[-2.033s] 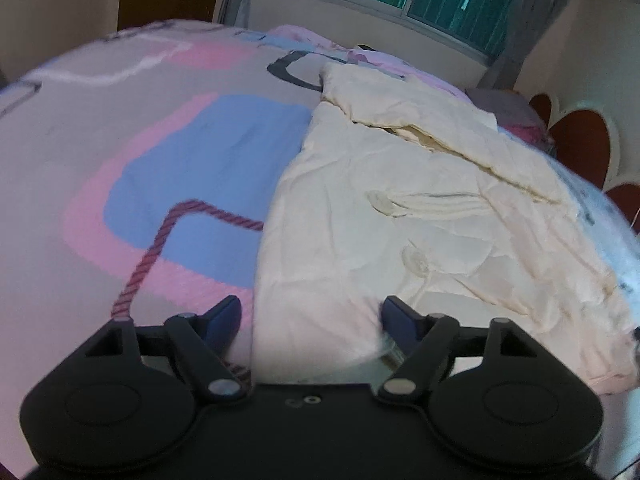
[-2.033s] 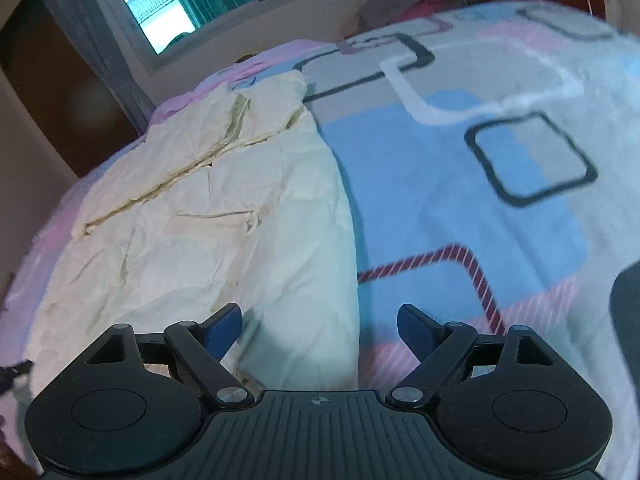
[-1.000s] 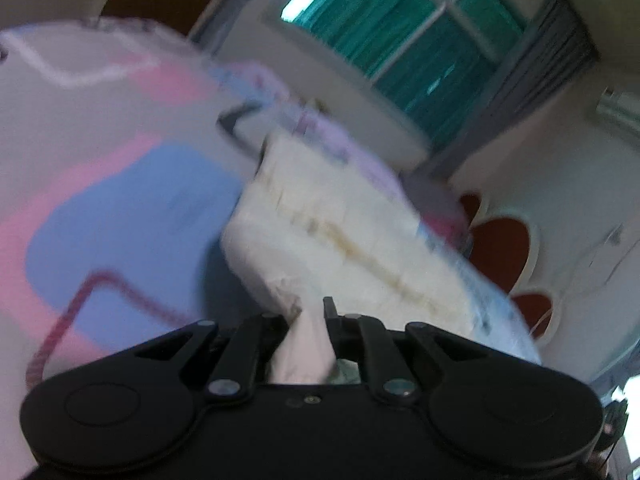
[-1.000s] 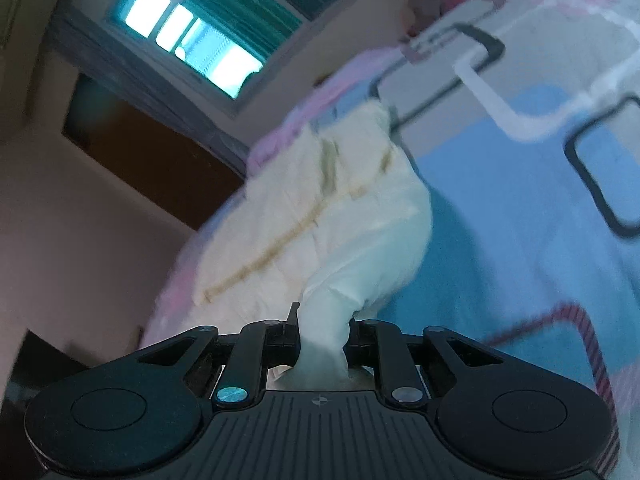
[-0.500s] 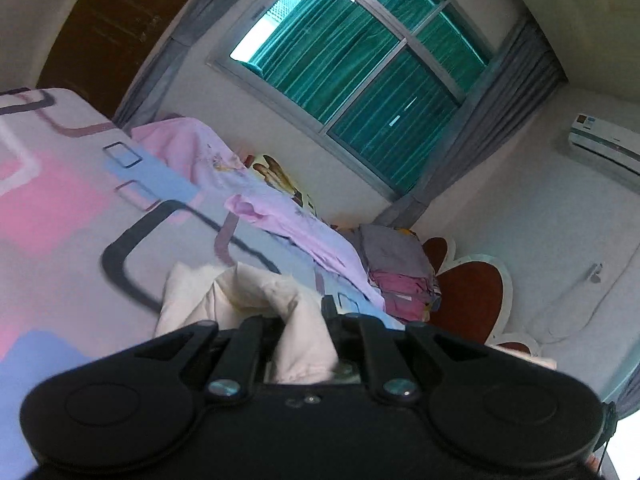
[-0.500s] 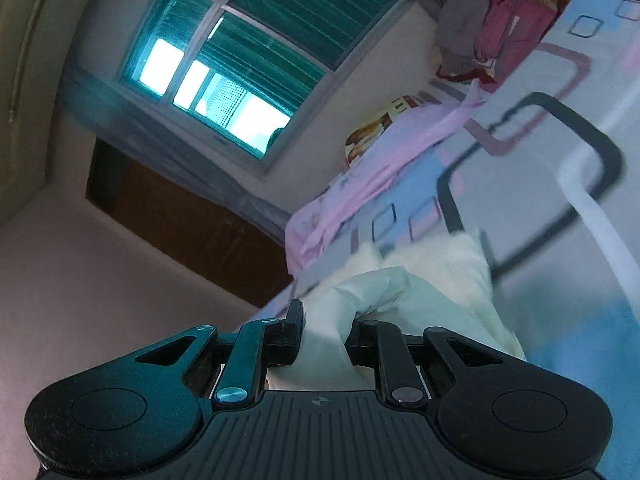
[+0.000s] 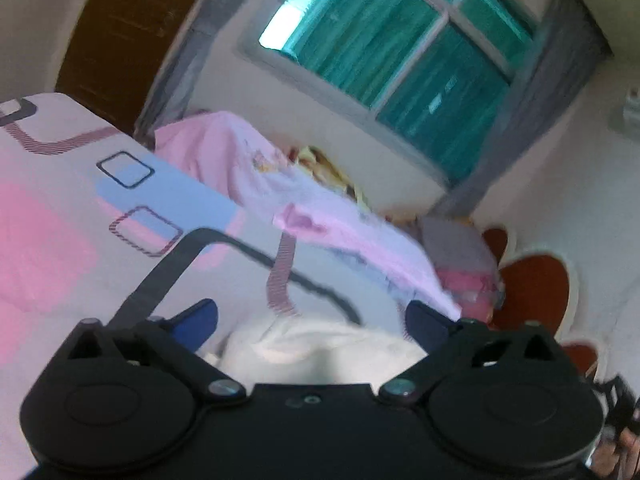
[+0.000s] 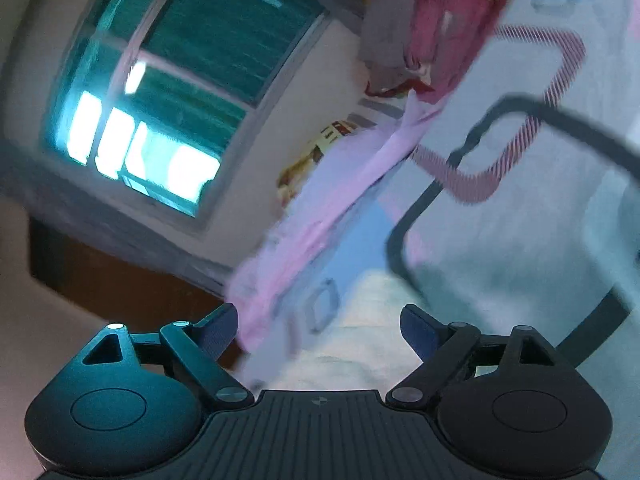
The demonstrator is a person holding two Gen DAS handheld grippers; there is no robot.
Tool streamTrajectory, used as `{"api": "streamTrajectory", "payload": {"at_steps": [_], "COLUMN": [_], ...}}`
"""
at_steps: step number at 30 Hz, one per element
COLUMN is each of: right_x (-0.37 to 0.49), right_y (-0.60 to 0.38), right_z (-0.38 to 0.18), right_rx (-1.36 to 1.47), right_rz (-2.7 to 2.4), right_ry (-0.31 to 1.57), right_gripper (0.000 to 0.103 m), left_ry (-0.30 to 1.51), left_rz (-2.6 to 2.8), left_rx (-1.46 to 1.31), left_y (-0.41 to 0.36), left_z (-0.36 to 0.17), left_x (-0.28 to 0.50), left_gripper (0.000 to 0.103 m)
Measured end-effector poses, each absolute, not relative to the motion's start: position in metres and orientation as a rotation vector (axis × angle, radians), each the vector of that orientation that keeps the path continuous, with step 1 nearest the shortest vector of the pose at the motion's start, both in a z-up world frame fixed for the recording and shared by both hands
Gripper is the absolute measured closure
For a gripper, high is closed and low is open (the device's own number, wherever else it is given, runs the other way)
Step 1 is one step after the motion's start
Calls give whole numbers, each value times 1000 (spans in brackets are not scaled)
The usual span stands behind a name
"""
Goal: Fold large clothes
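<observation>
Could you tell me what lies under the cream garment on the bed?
The cream garment lies on the patterned bedsheet, whose blocks and dark outlines show around it. What the sheet looks like directly beneath the garment is covered.

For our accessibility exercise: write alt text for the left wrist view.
The left gripper, jaws just opened wide, hangs over a cream garment lying loose between them on a patterned bedspread. Beyond lie pink bedding and a window with green curtains; the picture is blurred.
</observation>
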State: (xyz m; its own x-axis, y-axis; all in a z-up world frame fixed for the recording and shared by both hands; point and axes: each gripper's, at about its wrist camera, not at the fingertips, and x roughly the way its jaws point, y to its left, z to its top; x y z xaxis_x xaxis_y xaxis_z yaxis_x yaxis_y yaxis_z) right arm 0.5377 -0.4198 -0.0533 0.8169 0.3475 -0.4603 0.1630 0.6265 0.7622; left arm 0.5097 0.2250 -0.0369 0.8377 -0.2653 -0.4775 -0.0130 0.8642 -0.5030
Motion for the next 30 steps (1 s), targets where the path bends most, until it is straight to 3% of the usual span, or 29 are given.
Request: {"api": "streamTrajectory", "payload": {"at_steps": [7, 10, 13, 15, 21, 30], "right_x": [571, 584, 590, 583, 567, 597], "right_y": [-382, -365, -351, -343, -357, -345], "right_z": [-72, -86, -99, -96, -74, -134], "right_rx": [555, 472, 402, 336, 380, 330], "right_rz": [125, 148, 173, 174, 116, -15], "right_ry": [778, 835, 881, 835, 648, 879], "right_gripper": [16, 16, 73, 87, 91, 91], "left_ry": [747, 806, 823, 777, 570, 741], "left_rz": [-199, -220, -255, -264, -285, -230], "left_rx": [-382, -362, -349, -326, -372, -300], "left_y": [228, 224, 219, 216, 220, 206], "left_z": [-67, -80, -88, -84, -61, -113], "left_x": [549, 565, 574, 571, 566, 604], "left_gripper": [24, 47, 73, 97, 98, 98]}}
